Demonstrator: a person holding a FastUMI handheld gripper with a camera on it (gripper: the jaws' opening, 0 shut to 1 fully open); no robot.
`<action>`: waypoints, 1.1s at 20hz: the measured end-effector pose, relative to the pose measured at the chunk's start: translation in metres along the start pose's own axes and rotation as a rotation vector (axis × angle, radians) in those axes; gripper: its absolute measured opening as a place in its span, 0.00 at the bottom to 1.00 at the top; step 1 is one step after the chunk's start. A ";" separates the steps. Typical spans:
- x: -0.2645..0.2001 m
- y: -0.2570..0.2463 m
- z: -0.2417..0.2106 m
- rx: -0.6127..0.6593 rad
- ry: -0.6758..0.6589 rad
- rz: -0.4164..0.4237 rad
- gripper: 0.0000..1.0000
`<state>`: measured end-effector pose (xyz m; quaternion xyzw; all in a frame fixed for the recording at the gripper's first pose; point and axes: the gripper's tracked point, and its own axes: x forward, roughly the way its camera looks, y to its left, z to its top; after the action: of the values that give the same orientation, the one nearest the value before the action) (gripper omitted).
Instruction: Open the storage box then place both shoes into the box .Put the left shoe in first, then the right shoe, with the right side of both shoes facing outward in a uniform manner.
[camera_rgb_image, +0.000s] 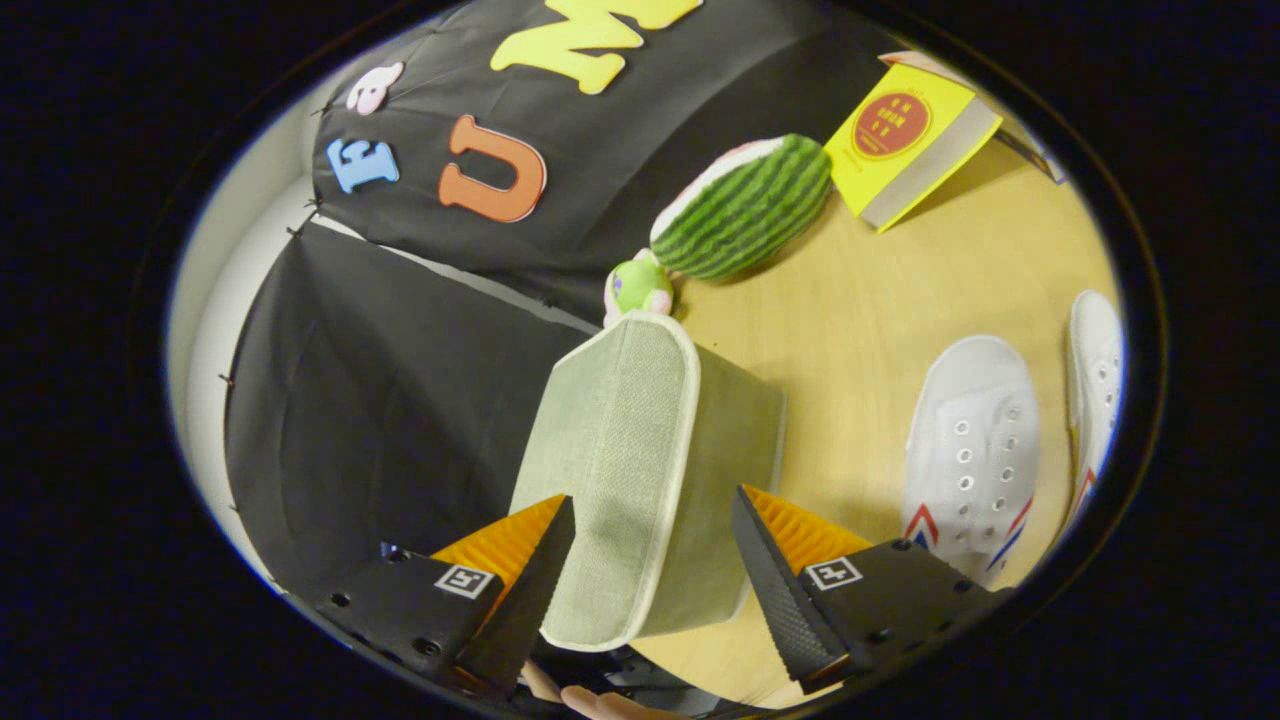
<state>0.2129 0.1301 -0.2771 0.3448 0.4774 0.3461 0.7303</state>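
Note:
A pale green fabric storage box (730, 470) stands on the wooden table (880, 300), and its lid (620, 450) faces me with white piping round its rim. My gripper (652, 495) is open, its fingers straddling the near part of the lid. The left fingertip (560, 520) is at the lid's edge; the right fingertip (745, 520) lies over the box's side, a small gap from the piping. Two white canvas shoes with red and blue stripes lie beside the box, one (970, 450) close to it and the other (1095, 390) further out.
A watermelon plush (745, 205) and a small green plush (638, 285) lie beyond the box by the black cloth wall (400, 400). A yellow book (905, 140) rests further back on the table. A person's hand (600, 702) shows below the fingers.

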 end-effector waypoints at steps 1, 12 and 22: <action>0.010 0.000 0.000 0.042 0.035 0.033 0.97; 0.014 0.004 0.008 0.246 0.087 0.181 0.51; -0.013 0.020 0.022 0.234 -0.003 0.086 0.07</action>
<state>0.2255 0.1261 -0.2477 0.4483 0.4984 0.3186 0.6702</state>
